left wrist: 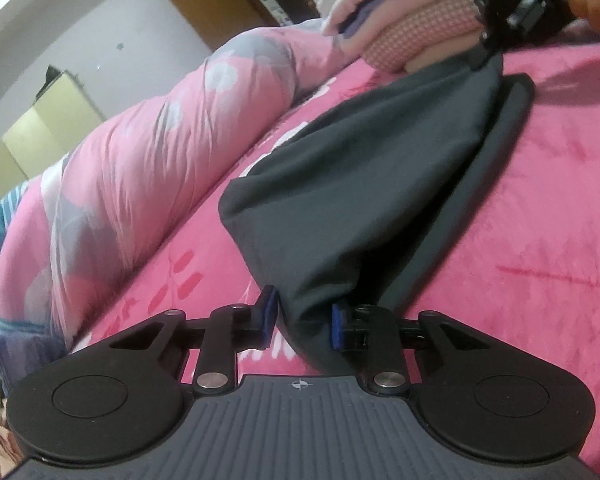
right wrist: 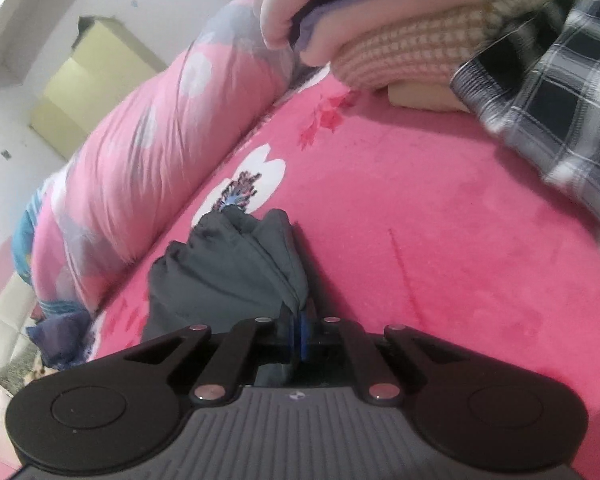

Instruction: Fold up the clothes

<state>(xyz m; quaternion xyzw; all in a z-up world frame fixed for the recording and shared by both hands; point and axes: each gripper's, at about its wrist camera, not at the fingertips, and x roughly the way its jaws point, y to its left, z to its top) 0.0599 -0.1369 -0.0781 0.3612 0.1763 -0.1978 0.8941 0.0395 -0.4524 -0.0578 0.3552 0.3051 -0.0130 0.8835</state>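
A dark grey garment [left wrist: 364, 184] lies on the pink bed sheet [left wrist: 540, 216], stretched from near to far. Its near corner runs down between the fingers of my left gripper [left wrist: 303, 320]. The blue pads stand apart, so this gripper is open around the cloth. At the far end my right gripper [left wrist: 496, 28] holds the garment lifted off the sheet. In the right wrist view my right gripper [right wrist: 300, 336] is shut, with the bunched grey garment [right wrist: 228, 272] pinched between its pads. Part of a hand [left wrist: 596, 4] shows at the top right.
A rolled pink floral quilt [left wrist: 148, 168] runs along the left side of the bed. A stack of folded clothes [right wrist: 380, 32] sits at the far end, with a black-and-white plaid garment [right wrist: 552, 92] to its right. Yellow cabinets [right wrist: 88, 80] stand by the wall.
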